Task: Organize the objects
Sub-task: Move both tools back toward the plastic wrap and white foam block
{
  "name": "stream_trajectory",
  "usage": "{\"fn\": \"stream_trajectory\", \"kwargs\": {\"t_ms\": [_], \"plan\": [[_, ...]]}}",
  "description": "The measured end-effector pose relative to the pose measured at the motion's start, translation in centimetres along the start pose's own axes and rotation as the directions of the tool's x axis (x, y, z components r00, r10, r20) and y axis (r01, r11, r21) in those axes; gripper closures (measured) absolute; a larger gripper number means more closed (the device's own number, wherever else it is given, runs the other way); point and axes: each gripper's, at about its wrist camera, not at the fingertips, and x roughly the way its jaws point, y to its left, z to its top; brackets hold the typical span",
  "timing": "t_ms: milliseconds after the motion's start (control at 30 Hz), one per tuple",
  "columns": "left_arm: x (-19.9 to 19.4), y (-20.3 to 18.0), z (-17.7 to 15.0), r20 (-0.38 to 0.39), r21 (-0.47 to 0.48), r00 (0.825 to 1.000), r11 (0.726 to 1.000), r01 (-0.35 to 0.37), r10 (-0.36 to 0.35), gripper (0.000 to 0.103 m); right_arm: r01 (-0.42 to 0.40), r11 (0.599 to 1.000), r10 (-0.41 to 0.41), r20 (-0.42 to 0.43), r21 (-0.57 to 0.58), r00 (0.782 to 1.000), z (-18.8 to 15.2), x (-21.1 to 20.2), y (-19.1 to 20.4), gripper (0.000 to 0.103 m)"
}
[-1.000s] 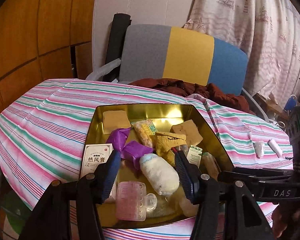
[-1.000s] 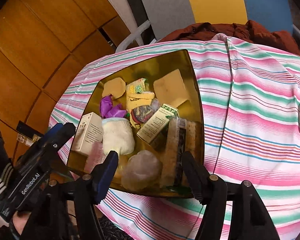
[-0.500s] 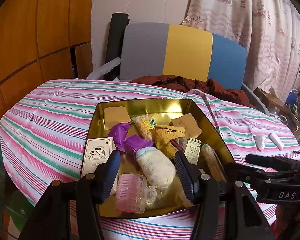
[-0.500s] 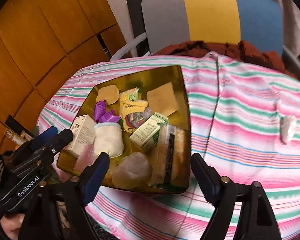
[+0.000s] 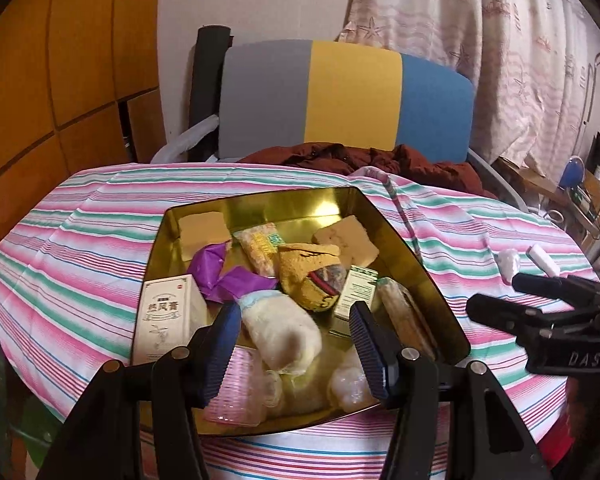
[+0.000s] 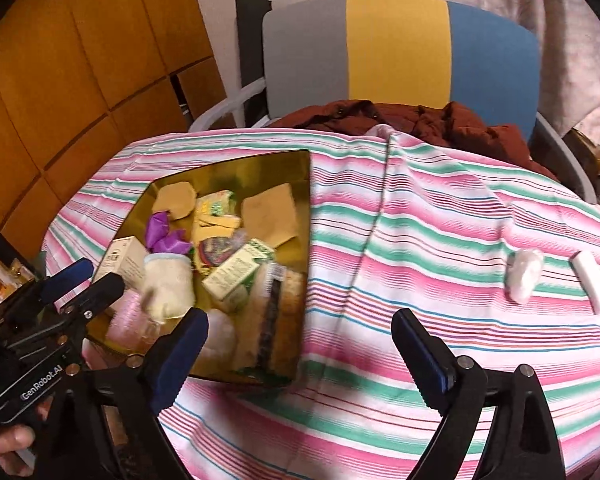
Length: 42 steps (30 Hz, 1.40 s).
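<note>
Keeping both grippers' fingers apart, we should steer the right gripper (image 6: 300,356) squarely over the far-right white wad (image 6: 524,276) outside the gold tin (image 6: 306,216)

Warm, dim indoor light. Glare glints off the gold tin's (image 5: 260,208) far wall. Fisheye bending darkens corners; right wrist view is motion-blurred.

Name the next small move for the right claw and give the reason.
Probably swing the right claw right toward the white wrapped lump on the striped cloth. It and the white bar lie outside the gold tin, which already holds the other things, and the claw is open and empty.
</note>
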Motion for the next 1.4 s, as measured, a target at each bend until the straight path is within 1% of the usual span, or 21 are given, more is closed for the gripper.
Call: {"fn": "stream_trajectory", "kwargs": {"t_ms": [200, 400, 600, 767, 833, 933, 967, 1067, 1100, 1133, 1200, 1233, 1300, 1333, 1400], "plan": [[0.7, -0.6, -0.2, -0.018, 0.008, 1.0, 1.0, 0.006, -0.006, 0.046, 0.036, 0.999, -0.036, -0.004, -0.008, 0.999, 0.2, -0.4, -1.7, 0.008], [1.2, -1.7, -0.4, -0.036, 0.039, 0.999, 0.999, 0.007, -0.005, 0.046, 0.056, 0.998, -0.056, -0.009, -0.022, 0.998, 0.3, -0.7, -3.5, 0.008], [1.2, -2.6, -0.6, -0.042, 0.062, 0.999, 0.998, 0.016, -0.013, 0.046, 0.093, 0.995, -0.094, -0.035, -0.027, 0.995, 0.4, -0.8, -5.8, 0.008], [1.6, -3.0, -0.9, -0.058, 0.071, 0.998, 0.997, 0.027, -0.023, 0.046, 0.125, 0.992, -0.125, -0.083, -0.004, 0.989, 0.2, -0.3, -8.8, 0.007], [1.7, -3.1, -0.9, -0.063, 0.076, 0.998, 0.997, 0.032, -0.027, 0.046, 0.166, 0.986, -0.163, -0.1, 0.019, 0.981, 0.3, -0.1, -10.9, 0.007], [1.8, -3.3, -1.0, -0.069, 0.081, 0.997, 0.996, 0.034, -0.029, 0.046, 0.196, 0.978, -0.189, -0.095, 0.07, 0.977, 0.7, -0.3, -13.8, 0.007], [1.8, -3.4, -1.0, -0.07, 0.085, 0.997, 0.996, 0.034, -0.028, 0.046, 0.208, 0.972, -0.199, -0.085, 0.109, 0.976, 0.8, -0.5, -15.3, 0.007], [2.0, -3.6, -1.1, -0.075, 0.093, 0.997, 0.995, 0.03, -0.023, 0.046, 0.256, 0.933, -0.254, -0.041, 0.252, 0.966, 0.5, -1.1, -20.4, 0.005], [2.0, -3.6, -1.1, -0.077, 0.095, 0.997, 0.995, 0.029, -0.021, 0.046, 0.261, 0.911, -0.265, -0.032, 0.318, 0.964, -0.1, -1.2, -22.2, 0.005], [2.1, -3.7, -1.1, -0.081, 0.099, 0.997, 0.995, 0.024, -0.016, 0.046, 0.255, 0.88, -0.262, -0.038, 0.401, 0.964, -0.9, -1.1, -24.2, 0.004], [2.1, -3.9, -0.9, -0.08, 0.107, 0.997, 0.994, 0.015, -0.006, 0.046, 0.273, 0.809, -0.259, -0.1, 0.521, 0.961, -1.8, -0.8, -27.0, 0.004], [2.1, -4.0, -0.8, -0.079, 0.108, 0.997, 0.994, 0.012, -0.004, 0.046, 0.259, 0.782, -0.255, -0.089, 0.567, 0.963, -2.1, -1.2, -27.9, 0.004], [2.0, -4.2, -0.5, -0.072, 0.113, 0.997, 0.993, 0.012, -0.004, 0.046, 0.234, 0.758, -0.241, -0.071, 0.609, 0.968, -2.3, -1.6, -28.8, 0.002], [1.9, -4.5, -0.3, -0.068, 0.12, 0.998, 0.993, 0.012, -0.003, 0.046, 0.24, 0.752, -0.24, -0.083, 0.614, 0.967, -2.4, -1.4, -28.9, 0.002], [1.9, -4.9, 0.0, -0.066, 0.13, 0.998, 0.991, 0.013, -0.005, 0.046, 0.266, 0.753, -0.25, -0.112, 0.602, 0.962, -2.3, -1.1, -28.8, 0.002]]}}
